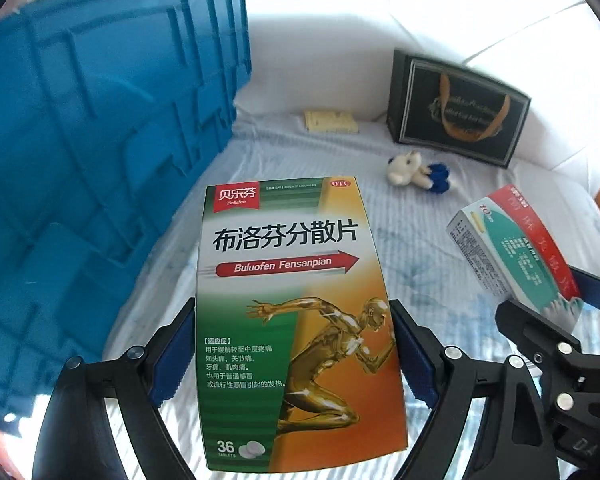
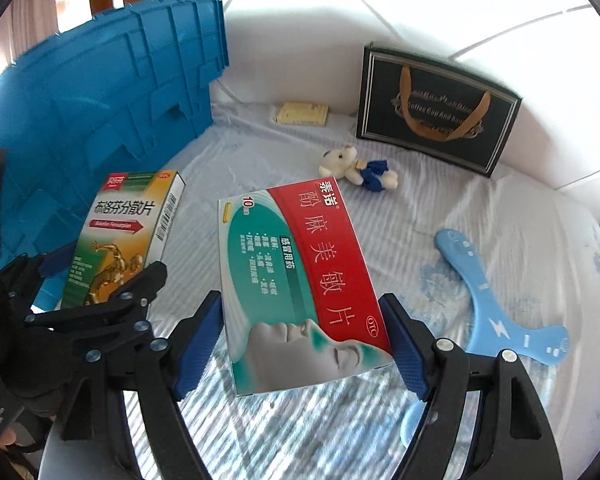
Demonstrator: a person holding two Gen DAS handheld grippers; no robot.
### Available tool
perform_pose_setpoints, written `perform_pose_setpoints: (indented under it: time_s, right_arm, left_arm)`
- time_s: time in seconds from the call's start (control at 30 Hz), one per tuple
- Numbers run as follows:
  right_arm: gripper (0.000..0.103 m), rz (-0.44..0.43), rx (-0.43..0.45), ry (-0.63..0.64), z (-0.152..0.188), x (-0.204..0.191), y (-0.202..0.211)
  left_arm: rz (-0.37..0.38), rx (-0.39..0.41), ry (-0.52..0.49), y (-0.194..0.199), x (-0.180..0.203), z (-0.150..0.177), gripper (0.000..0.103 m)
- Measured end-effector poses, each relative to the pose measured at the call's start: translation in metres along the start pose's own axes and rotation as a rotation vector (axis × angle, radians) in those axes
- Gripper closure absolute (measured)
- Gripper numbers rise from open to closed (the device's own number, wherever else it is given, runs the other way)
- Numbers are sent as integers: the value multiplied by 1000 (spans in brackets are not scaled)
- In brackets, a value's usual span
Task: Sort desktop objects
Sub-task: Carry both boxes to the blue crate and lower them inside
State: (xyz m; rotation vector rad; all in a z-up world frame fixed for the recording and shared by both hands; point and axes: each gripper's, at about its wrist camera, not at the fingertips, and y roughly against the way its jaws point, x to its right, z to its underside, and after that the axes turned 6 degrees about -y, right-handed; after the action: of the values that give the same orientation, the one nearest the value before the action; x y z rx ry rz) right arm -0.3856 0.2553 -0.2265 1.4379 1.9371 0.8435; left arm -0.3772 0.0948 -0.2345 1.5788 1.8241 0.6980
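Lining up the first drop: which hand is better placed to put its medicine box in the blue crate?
Left. The left gripper holds the green-and-orange box right beside the blue crate; the right gripper, with the red-and-teal box, sits farther away.

Black linkage tool (image 2: 304, 344) with blue ribbed pads, silver rivets

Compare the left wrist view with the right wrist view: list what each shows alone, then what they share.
Only the left wrist view: the tablet count and full front print of the ibuprofen box held in the left gripper.

Only the right wrist view: the light blue boomerang-shaped piece lying on the cloth, and the face picture on the red and teal box held in the right gripper.

Both: both boxes and grippers, the blue crate, black gift bag, plush bear and yellow pad.
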Motion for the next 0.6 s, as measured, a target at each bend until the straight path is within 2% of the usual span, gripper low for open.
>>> perform_pose_setpoints:
  time_s: [0.37, 0.6]
  right_arm:
    - [26, -26, 152, 50, -15, -10, 108]
    - [25, -65, 262, 103, -27, -30, 172]
  left_arm:
    - [-71, 152, 52, 107, -10, -15, 14]
    - [-130, 255, 94, 177, -25, -19, 14]
